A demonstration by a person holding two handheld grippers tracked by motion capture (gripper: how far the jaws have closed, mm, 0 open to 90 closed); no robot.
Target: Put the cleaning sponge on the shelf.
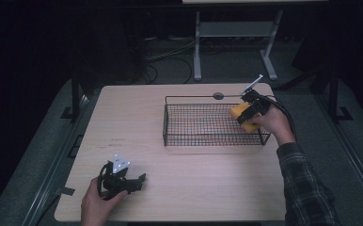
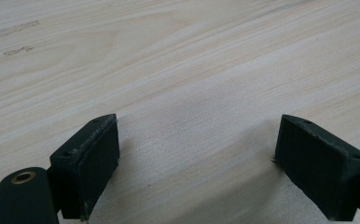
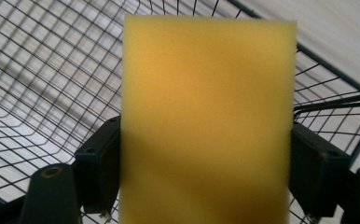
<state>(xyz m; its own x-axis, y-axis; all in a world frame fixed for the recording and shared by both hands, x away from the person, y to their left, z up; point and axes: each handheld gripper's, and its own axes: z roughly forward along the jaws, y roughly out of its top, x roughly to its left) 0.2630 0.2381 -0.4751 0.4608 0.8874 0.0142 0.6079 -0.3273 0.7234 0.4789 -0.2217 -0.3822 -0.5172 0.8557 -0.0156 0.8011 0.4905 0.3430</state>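
High view: right gripper (image 1: pixel 248 112) clamps the yellow sponge (image 1: pixel 240 114) over the wire basket (image 1: pixel 170 123) (right end); left gripper (image 1: pixel 139 181), jaws apart, rests on the table (image 1: pixel 137 117)

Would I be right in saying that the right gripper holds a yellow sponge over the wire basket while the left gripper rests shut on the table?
Not quite: the left gripper is open, its jaws standing wide apart with bare table between them, as the left gripper view shows. The rest holds: the right gripper holds the yellow sponge over the wire basket.
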